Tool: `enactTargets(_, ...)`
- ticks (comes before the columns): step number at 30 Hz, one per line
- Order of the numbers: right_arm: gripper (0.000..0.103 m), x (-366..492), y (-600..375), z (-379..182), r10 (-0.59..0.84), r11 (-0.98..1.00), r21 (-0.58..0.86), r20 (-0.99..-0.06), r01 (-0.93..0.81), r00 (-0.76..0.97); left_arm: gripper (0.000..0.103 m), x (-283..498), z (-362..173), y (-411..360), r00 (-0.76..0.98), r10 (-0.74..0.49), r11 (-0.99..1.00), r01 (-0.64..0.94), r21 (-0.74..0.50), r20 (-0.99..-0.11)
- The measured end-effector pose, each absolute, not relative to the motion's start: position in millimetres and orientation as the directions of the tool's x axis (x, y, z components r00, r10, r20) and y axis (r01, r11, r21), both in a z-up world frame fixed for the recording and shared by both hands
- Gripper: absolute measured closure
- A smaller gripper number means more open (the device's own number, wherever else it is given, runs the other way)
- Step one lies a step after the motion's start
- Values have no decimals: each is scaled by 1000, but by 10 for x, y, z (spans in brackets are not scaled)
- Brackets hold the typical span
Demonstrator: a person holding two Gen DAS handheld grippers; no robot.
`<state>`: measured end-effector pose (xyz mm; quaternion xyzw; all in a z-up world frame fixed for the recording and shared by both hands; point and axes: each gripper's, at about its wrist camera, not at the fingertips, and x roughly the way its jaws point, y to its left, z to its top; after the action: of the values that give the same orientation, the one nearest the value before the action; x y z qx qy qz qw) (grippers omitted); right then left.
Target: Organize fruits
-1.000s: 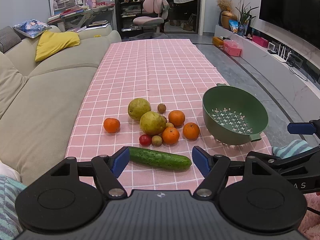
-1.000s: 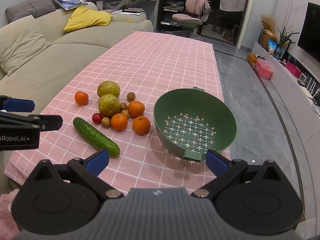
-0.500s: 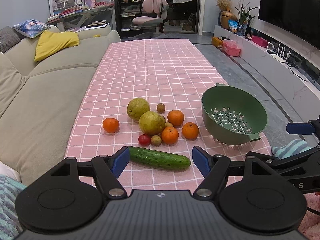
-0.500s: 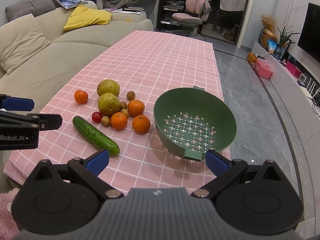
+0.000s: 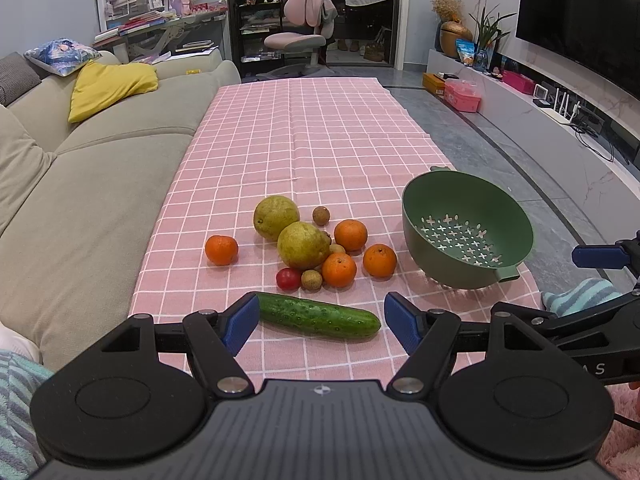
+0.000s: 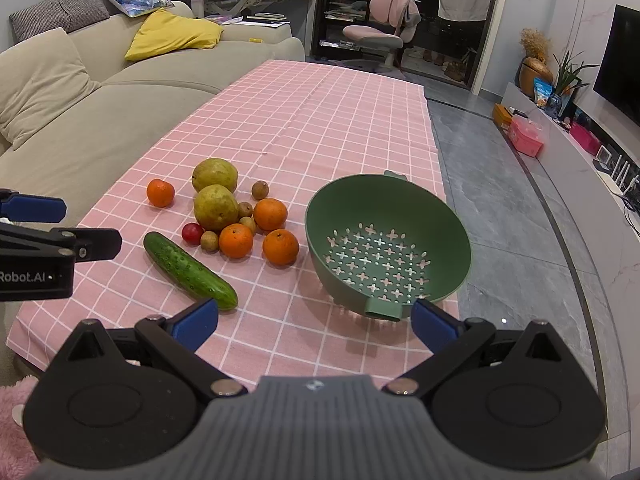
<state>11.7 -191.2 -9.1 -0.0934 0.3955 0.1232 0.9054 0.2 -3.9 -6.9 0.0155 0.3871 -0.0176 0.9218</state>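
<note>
1. Two grippers, left gripper (image 5: 320,322) and right gripper (image 6: 314,322), hover with jaws wide and empty.
2. Fruits (image 5: 320,244) lie clustered on the counter (image 5: 304,140) beside the colander (image 5: 468,232).
3. Oranges (image 5: 379,260) look firm and light; they are best gripped across the middle.

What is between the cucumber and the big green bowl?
Nothing: only bare pink checked cloth lies between the cucumber and the green bowl, clearest in the right wrist view.

At the left edge of the right wrist view, white lettering reads "Robot.AI" on the black plastic body of the left gripper (image 6: 34,216). At the right edge of the left wrist view, a white "S" marks the black right gripper (image 5: 600,258).
</note>
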Motion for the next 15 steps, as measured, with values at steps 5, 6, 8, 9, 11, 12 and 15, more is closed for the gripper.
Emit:
enactTargets(5,4,115,-1914,-96,144,953,-73,-743,-294,654,19,0,-67,-41,700,-19,999,43,15,-714)
enactTargets(6,4,113,-1915,-93,144,953,-73,-744,-293,653,19,0,-69,-40,700,-19,999,43,14,-714)
enactTargets(8,4,114,-1913,-93,144,953,-74,-743,-293,653,19,0,-68,-41,699,-19,999,43,15,-715)
enactTargets(9,4,114,-1916,-94,144,953,-74,-743,-294,653,19,1,-69,-41,699,-20,999,43,14,-715)
enactTargets(11,4,115,-1914,-94,144,953,-73,-743,-294,653,19,0,-69,-42,699,-19,999,43,15,-714)
enactTargets(12,4,114,-1916,-95,144,953,-74,-744,-294,653,19,0,-70,-42,699,-20,999,43,15,-715)
enactTargets(15,4,114,-1915,-95,143,953,-74,-745,-294,651,19,2,-71,-40,700,-20,999,43,14,-714)
